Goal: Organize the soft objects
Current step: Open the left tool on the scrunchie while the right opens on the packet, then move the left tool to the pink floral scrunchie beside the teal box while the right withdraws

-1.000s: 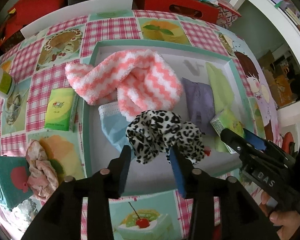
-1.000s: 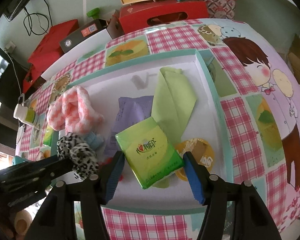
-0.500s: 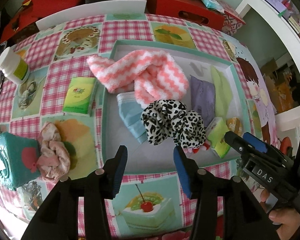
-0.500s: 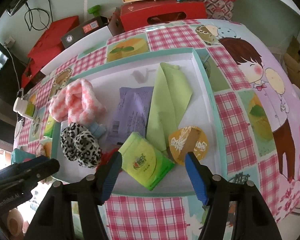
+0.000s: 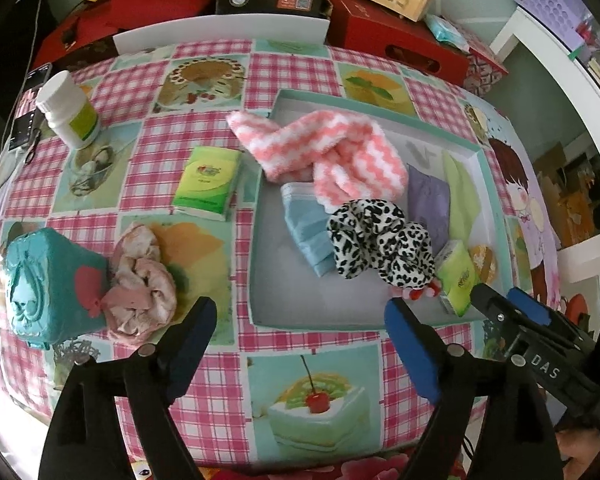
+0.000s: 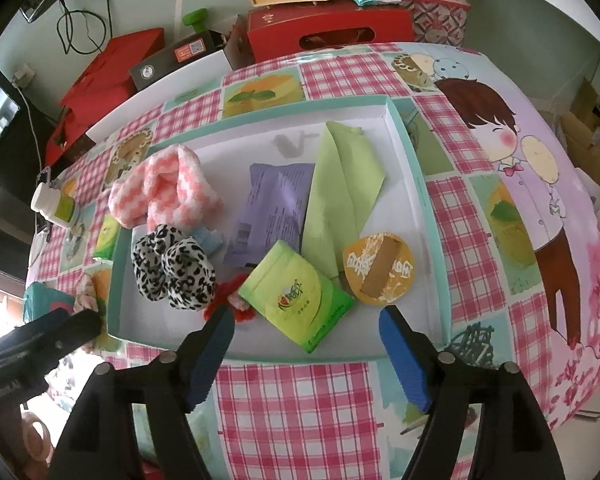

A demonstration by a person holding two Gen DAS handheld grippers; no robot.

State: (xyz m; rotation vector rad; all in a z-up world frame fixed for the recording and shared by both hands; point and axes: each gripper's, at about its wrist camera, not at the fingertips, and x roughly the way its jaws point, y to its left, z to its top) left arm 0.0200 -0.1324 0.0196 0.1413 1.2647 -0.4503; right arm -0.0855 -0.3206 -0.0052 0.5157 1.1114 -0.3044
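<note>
Two views: you had both sets of tongs above the near rim of the tray.
Left wrist, tongs: your left gripper [image 5: 300,322] had just been opening; jaws stood wide, nothing between them.
Left wrist, items: the leopard scrunchie [image 5: 380,246] lay in the tray [image 5: 268,322] on the blue mask [image 5: 304,236]; the pink cloth [image 5: 140,288] lay outside, left of the tray.
Right wrist, tongs: your right gripper [image 6: 306,326] had just been opening; jaws wide, empty.
Right wrist, items: the green tissue pack [image 6: 298,300] lay in the tray just beyond the fingertips.
</note>
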